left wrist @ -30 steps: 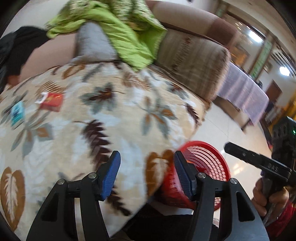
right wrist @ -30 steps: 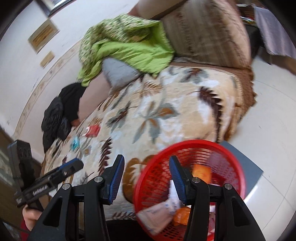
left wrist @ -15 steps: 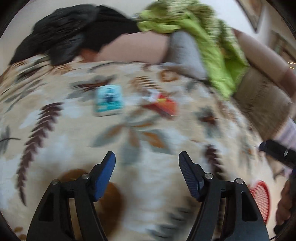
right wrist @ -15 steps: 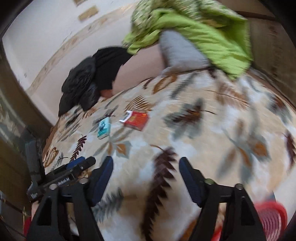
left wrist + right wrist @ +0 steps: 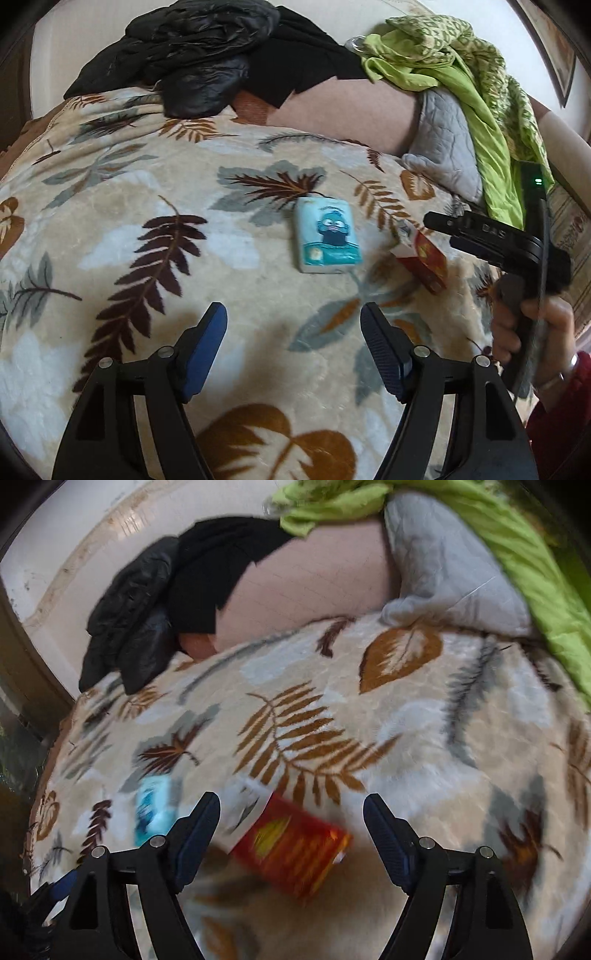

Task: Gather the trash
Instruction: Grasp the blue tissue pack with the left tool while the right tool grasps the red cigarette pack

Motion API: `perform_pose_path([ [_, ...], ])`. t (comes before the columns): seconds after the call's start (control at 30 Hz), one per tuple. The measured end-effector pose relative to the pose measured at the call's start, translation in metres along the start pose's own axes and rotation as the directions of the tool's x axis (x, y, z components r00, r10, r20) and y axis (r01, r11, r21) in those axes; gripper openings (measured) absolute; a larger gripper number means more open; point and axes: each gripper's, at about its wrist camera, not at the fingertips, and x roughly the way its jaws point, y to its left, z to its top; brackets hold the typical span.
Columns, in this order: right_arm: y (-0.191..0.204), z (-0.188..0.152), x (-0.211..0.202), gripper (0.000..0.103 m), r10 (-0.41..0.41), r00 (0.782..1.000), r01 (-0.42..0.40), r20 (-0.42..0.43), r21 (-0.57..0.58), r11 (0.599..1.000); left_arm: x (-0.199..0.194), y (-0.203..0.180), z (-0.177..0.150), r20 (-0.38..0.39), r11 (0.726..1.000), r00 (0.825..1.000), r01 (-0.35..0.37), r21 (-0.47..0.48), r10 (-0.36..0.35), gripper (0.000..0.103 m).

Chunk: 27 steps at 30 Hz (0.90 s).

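The left gripper hangs released above the leaf-patterned blanket, with the blue tissue pack just beyond its fingertips. The right gripper is also spread wide, with the red carton lying between its jaws, untouched, right of the tissue pack

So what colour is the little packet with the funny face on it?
Light blue, with a darker blue cartoon face; the packet lies on the leaf-pattern blanket. Left wrist view shows it best.

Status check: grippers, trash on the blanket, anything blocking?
Left gripper open, empty, short of blue packet. Right gripper open over red box, not yet gripping. Both lie loose on leaf blanket, nothing blocking.
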Motion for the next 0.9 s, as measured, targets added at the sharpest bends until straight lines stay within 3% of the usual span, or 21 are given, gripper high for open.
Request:
perform_pose_path([
  [0.13, -0.004, -0.002, 0.016, 0.084, 0.107, 0.991, -0.105, -0.078, 0.027, 0.994, 0.007, 0.005, 0.002, -0.011, 1.000, 1.000, -0.009, 0.004, 0.009, 0.074],
  [0.23, 0.009, -0.013, 0.010, 0.084, 0.147, 0.982, -0.154, -0.120, -0.049, 0.987, 0.011, 0.008, 0.005, -0.010, 1.000, 1.000, -0.002, -0.008, 0.002, 0.074],
  [0.33, 0.027, -0.030, 0.006, 0.084, 0.105, 0.982, -0.132, -0.155, -0.179, 0.975, 0.014, 0.005, 0.008, -0.007, 1.000, 1.000, 0.007, -0.013, -0.007, 0.074],
  [0.4, 0.033, -0.042, 0.011, 0.081, 0.018, 0.987, -0.054, -0.160, -0.227, 0.972, 0.017, 0.000, 0.011, -0.005, 1.000, 1.000, 0.017, -0.009, -0.017, 0.074],
  [0.43, 0.034, -0.045, 0.013, 0.066, 0.001, 0.987, -0.038, -0.161, -0.230, 0.972, 0.020, -0.005, 0.014, -0.006, 1.000, 1.000, 0.020, -0.003, -0.020, 0.074],
  [0.47, 0.032, -0.049, 0.014, 0.061, -0.020, 0.988, -0.015, -0.155, -0.219, 0.976, 0.021, -0.009, 0.016, -0.005, 1.000, 1.000, 0.022, 0.005, -0.022, 0.074],
  [0.67, 0.025, -0.062, -0.025, 0.060, -0.044, 0.996, 0.038, -0.076, -0.079, 0.996, 0.039, -0.039, 0.035, 0.016, 0.996, 1.000, -0.015, 0.089, 0.013, 0.083],
  [0.83, 0.027, -0.081, -0.067, 0.060, -0.044, 0.999, 0.044, -0.025, 0.000, 0.999, 0.081, -0.048, 0.053, -0.035, 0.977, 0.986, -0.154, 0.144, 0.160, 0.084],
  [0.9, 0.027, -0.088, -0.076, 0.060, -0.027, 0.999, 0.028, -0.032, 0.028, 0.999, 0.102, -0.045, 0.055, -0.080, 0.976, 0.981, -0.162, 0.144, 0.174, 0.084],
])
